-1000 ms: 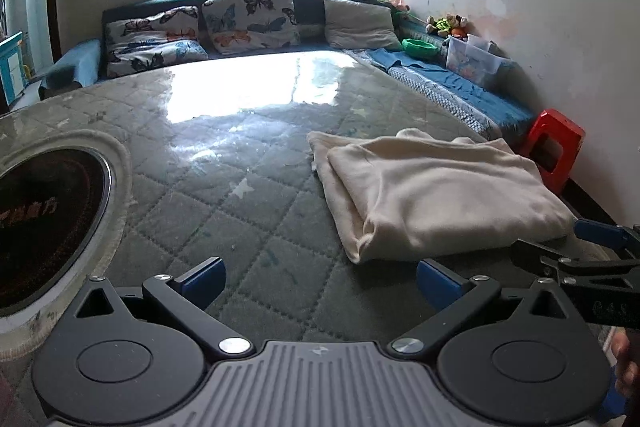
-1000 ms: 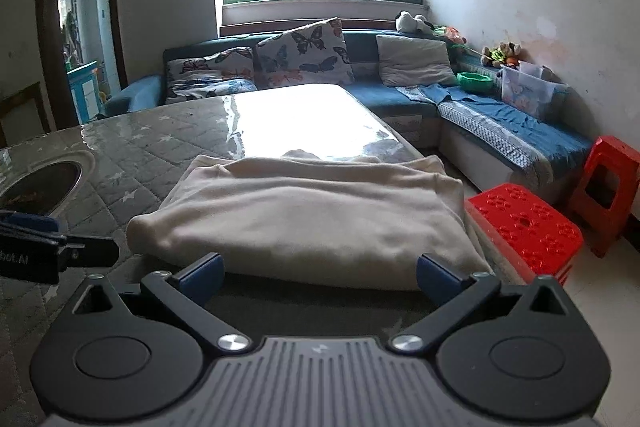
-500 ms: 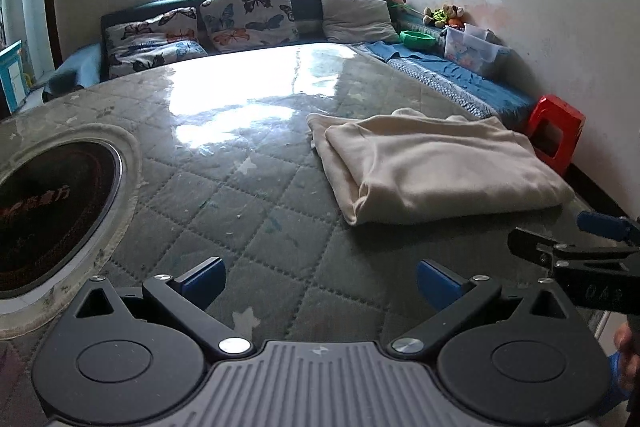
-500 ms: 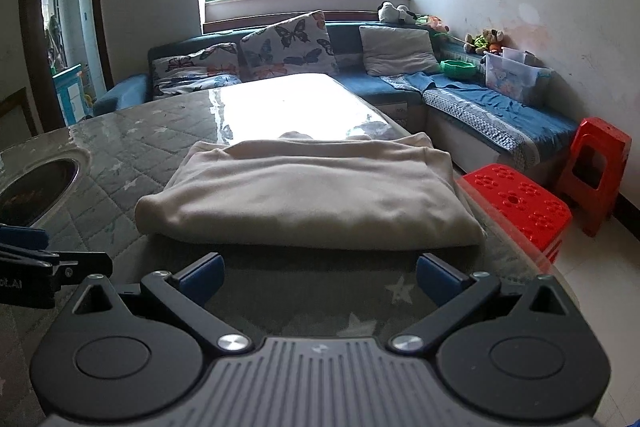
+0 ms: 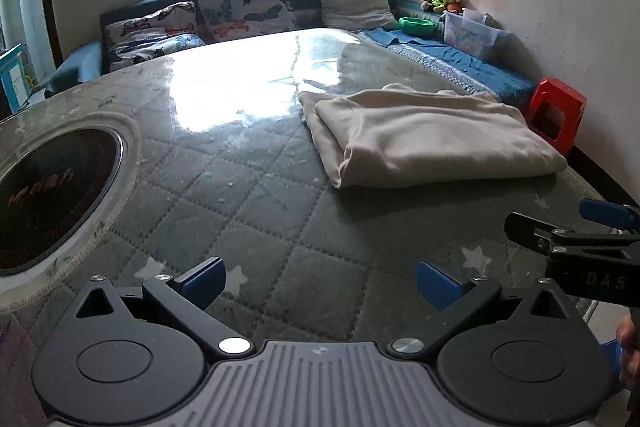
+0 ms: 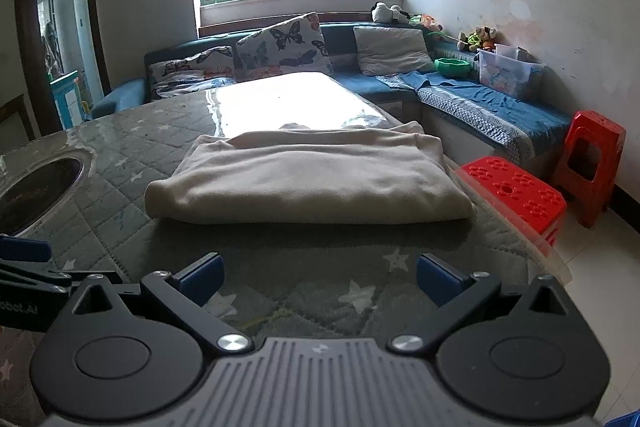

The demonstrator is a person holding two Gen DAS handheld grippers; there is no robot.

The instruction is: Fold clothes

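left gripper [image 5: 320,281]: jaws spread wide, blue pads far apart, nothing between them. It hangs over the near part of the table, well short of the garment. From the right wrist view you only catch its edge at the far left [image 6: 24,267], with part of a white label readable as "obot.AI".

table [image 5: 248,195]: grey-green quilted cover with pale stars under a glossy clear sheet, and lots of window glare on the far half.

round inset [image 5: 52,191]: dark circle set in the table on the left. There's reddish writing on it, but it's too faint and stretched for me to read.

garment [image 6: 308,179]: cream fabric, folded into a thick flat bundle. It lies on the table toward the right edge, ahead of both grippers and touching neither. The rounded fold faces the right gripper, and layered edges show on the left end in the left view [image 5: 424,139].

right gripper [image 6: 320,279]: also wide open and empty, over the table just short of the garment's near fold. In the left view it pokes in from the right [image 5: 560,231], with white letters "DAS" on its black body.

red stools [image 6: 516,191]: two plastic ones on the floor, off the table's right side.

sofa [image 6: 480,99]: blue, runs along the back and right walls, with butterfly-print pillows.
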